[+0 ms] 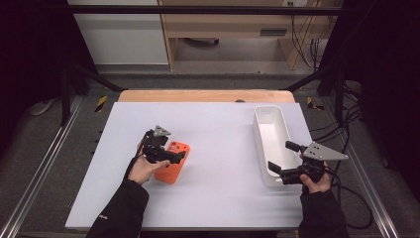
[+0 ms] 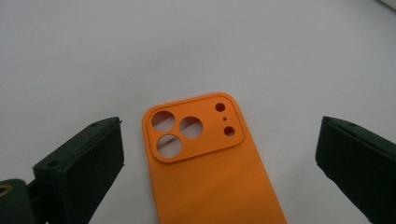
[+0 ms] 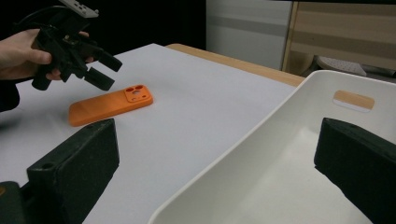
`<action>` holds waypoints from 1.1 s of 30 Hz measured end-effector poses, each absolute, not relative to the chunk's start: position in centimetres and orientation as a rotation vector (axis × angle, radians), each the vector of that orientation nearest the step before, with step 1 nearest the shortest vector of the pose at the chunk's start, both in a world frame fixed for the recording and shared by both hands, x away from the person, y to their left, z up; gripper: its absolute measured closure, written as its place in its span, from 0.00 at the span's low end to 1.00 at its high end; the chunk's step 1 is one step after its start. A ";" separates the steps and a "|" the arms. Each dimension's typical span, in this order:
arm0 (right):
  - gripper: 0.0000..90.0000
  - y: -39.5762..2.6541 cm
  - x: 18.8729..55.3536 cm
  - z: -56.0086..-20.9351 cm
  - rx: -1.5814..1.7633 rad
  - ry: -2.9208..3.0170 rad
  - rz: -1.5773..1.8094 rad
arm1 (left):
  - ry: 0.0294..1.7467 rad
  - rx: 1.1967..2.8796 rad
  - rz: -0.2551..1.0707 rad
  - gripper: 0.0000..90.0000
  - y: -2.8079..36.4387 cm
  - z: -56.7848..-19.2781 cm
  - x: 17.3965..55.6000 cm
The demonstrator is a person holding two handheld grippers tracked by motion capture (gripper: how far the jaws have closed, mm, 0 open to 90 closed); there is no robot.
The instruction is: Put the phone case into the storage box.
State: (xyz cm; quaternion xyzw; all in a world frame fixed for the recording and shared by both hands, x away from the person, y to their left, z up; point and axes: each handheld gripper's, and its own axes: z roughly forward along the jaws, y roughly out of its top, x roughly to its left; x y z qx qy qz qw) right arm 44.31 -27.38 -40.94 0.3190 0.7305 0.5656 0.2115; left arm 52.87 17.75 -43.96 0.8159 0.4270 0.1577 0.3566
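Observation:
An orange phone case (image 1: 171, 163) lies flat on the white table sheet, camera cutouts toward the far end. In the left gripper view the case (image 2: 205, 168) sits between the wide-apart black jaws, below them on the sheet. My left gripper (image 1: 173, 154) hovers open just above the case, with nothing held; it also shows far off in the right gripper view (image 3: 105, 70) over the case (image 3: 109, 106). My right gripper (image 1: 281, 161) stands open at the near end of a white bin (image 1: 262, 144), its jaws straddling the bin wall (image 3: 261, 135).
The white bin (image 3: 299, 182) is long and narrow, with nothing inside, and has a handle slot at its far end. White sheet (image 1: 218, 148) covers the wooden table between case and bin. Black frame posts and cables stand beyond the table's edges.

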 end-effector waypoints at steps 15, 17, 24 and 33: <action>0.01 -27.4 44.3 -40.9 0.886 2.029 1.574 | 1.146 2.155 0.369 0.01 17.4 -45.4 53.0; 0.01 -27.4 44.3 -40.9 0.886 2.029 1.573 | 1.149 2.157 0.370 0.01 17.4 -45.4 53.0; 0.00 -27.4 44.2 -40.9 0.891 2.027 1.576 | 1.179 2.180 0.357 0.01 17.3 -46.4 52.8; 0.01 -27.5 44.2 -40.8 0.888 2.022 1.581 | 1.223 2.206 0.352 0.01 17.4 -46.8 53.0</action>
